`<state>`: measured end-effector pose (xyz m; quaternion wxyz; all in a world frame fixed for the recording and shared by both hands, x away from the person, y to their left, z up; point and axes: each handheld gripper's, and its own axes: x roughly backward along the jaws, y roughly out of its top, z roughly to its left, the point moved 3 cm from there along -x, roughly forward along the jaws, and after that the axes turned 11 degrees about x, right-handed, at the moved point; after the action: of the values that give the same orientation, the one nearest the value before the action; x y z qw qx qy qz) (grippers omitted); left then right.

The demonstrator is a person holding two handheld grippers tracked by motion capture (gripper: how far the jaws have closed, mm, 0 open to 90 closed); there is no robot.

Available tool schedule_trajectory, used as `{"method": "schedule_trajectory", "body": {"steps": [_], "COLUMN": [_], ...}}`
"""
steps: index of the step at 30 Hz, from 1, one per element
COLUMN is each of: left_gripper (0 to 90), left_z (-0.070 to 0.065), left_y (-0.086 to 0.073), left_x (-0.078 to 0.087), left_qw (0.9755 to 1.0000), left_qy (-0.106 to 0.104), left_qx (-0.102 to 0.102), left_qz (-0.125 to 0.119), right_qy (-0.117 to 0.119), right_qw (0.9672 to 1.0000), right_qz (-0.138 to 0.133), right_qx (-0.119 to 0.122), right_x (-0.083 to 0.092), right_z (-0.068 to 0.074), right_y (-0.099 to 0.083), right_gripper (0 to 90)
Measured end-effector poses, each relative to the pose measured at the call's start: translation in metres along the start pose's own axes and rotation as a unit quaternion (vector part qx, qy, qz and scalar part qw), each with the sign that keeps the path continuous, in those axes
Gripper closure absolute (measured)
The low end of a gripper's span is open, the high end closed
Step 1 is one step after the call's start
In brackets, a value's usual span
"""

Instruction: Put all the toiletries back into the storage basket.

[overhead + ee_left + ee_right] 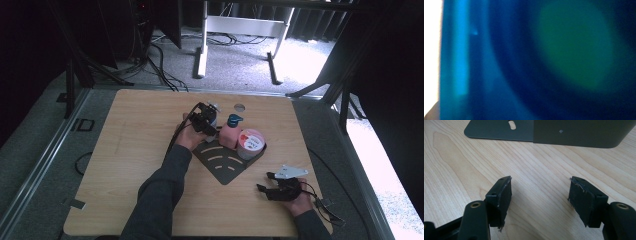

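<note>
Two grippers were split up: the left gripper (pixel 207 119), at centre frame, was clamped on a blue-looking container (pixel 529 60) beside the pink pump bottle (pixel 230 133) on the dark rack (pixel 226 167), probably for placing, while the right gripper (pixel 540 195) was parked empty, jaws apart, lower right.

Blue-green blur (pixel 564 57) against left hand-held gripper's lens

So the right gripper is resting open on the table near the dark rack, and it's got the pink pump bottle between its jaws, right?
Not quite. The right gripper does sit open on the table near the dark rack, but the right gripper view shows bare wood between its jaws. The pink pump bottle stands in the rack.
</note>
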<state>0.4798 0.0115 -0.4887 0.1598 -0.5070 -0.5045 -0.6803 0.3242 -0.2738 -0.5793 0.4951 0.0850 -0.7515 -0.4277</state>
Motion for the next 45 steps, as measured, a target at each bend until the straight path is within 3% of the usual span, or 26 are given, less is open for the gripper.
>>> {"method": "schedule_trajectory", "body": {"steps": [4, 20, 45], "left_gripper": [55.1, 55.0, 55.0], "left_z": [0.002, 0.003, -0.003], "left_y": [0.000, 0.004, 0.015], "left_x": [-0.003, -0.010, -0.017], "left_qw": [1.0000, 0.9997, 0.9994], "left_qy": [0.004, -0.013, -0.022], "left_qx": [0.003, 0.023, 0.027], "left_qz": [0.001, -0.003, -0.002], "right_qy": [0.000, 0.000, 0.002], "right_qw": [1.0000, 1.0000, 1.0000], "right_qz": [0.000, 0.000, 0.000], "right_qx": [0.001, 0.000, 0.002], "right_x": [0.000, 0.000, 0.000], "right_z": [0.000, 0.000, 0.000], "right_y": [0.000, 0.000, 0.000], "right_gripper": [34.4, 34.3, 34.1]}}
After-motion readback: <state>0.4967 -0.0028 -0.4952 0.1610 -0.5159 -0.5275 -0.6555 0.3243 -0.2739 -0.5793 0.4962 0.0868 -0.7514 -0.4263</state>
